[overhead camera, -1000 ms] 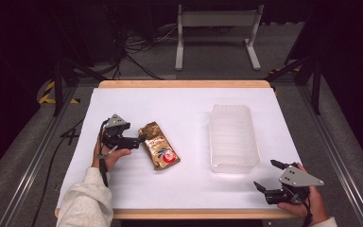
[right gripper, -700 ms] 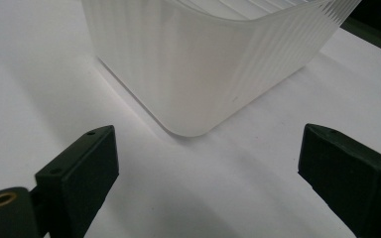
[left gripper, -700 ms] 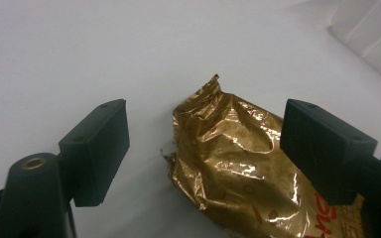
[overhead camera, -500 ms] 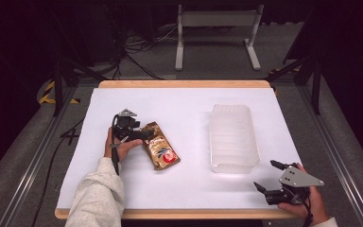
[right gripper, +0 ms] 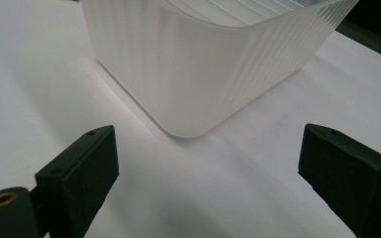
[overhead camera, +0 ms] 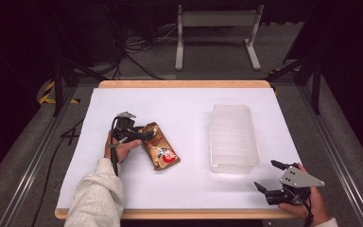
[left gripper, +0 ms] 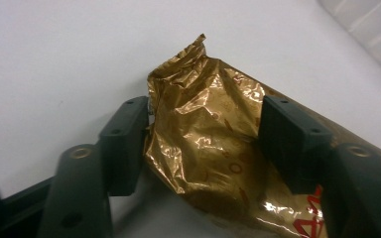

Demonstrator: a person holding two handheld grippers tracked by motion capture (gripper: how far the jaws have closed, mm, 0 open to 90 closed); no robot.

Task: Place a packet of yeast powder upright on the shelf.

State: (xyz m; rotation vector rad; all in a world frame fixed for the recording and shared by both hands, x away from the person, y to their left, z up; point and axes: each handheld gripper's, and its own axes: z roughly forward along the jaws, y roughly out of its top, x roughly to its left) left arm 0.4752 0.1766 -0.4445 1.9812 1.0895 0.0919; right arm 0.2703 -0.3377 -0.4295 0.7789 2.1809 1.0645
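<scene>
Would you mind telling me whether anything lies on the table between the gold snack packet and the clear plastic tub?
Nothing visible does. The gold snack packet, straddled by the left gripper, is separated from the clear plastic tub by bare white table.

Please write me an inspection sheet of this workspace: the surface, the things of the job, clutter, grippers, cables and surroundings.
Surface: white table with a wooden edge, flat and clean.
Job's things: gold snack bag lies flat left of centre, crinkled, red print at its near end; clear plastic bin stands upright to the right, nothing seen inside.
Clutter: nothing seen.
Grippers: left gripper open, one jaw on each side of the bag's far end, not yet closed on it; right gripper open, near the table's front right corner, apart from the bin.
Cables: black cables on the floor behind the table.
Surroundings: grey floor, white metal stand behind, dark background.
</scene>
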